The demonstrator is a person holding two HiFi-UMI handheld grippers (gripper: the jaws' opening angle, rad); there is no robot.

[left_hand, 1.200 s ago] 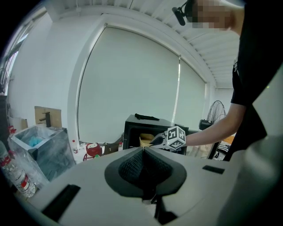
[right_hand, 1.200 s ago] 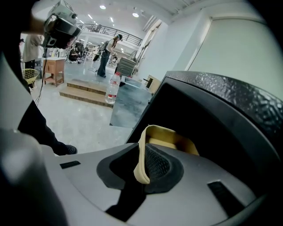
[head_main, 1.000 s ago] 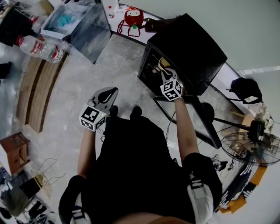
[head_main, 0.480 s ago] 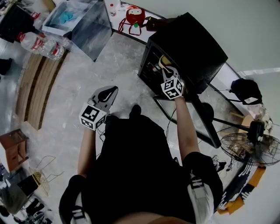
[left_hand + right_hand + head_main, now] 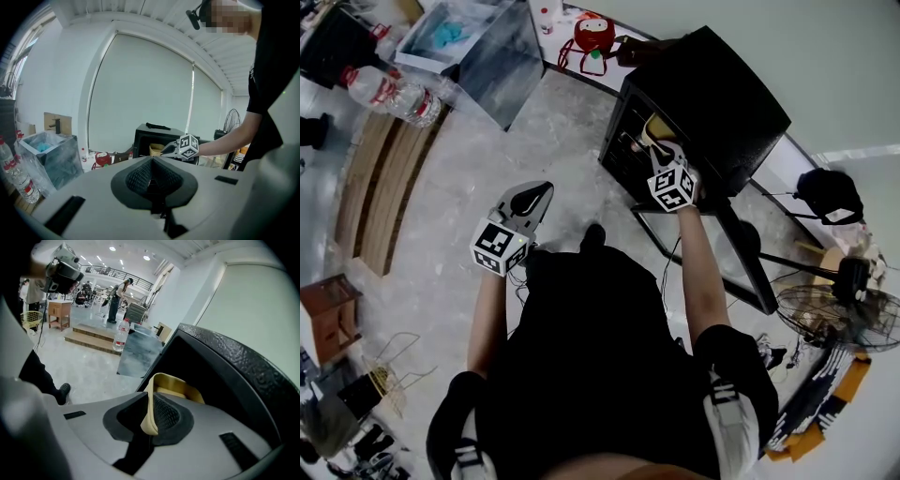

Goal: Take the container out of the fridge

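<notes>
A small black fridge (image 5: 712, 94) stands on the floor with its door (image 5: 741, 258) swung open. A pale yellow container (image 5: 654, 128) sits at the fridge's opening. My right gripper (image 5: 660, 153) is shut on its rim. In the right gripper view the yellow rim (image 5: 149, 413) is pinched between the pads, and the rest of the container (image 5: 180, 385) lies just inside the dark fridge (image 5: 234, 362). My left gripper (image 5: 534, 197) hangs over the floor to the left, away from the fridge. It is shut with nothing in it (image 5: 152, 161).
A translucent box (image 5: 478, 47) and water bottles (image 5: 394, 94) stand at the back left beside wooden steps (image 5: 384, 187). A red toy (image 5: 591, 36) lies behind the fridge. A floor fan (image 5: 834, 314) and cables are at the right. My feet are near the fridge front.
Almost nothing differs. The right gripper keeps its hold on the container at the fridge opening, and the left gripper has drifted slightly.
</notes>
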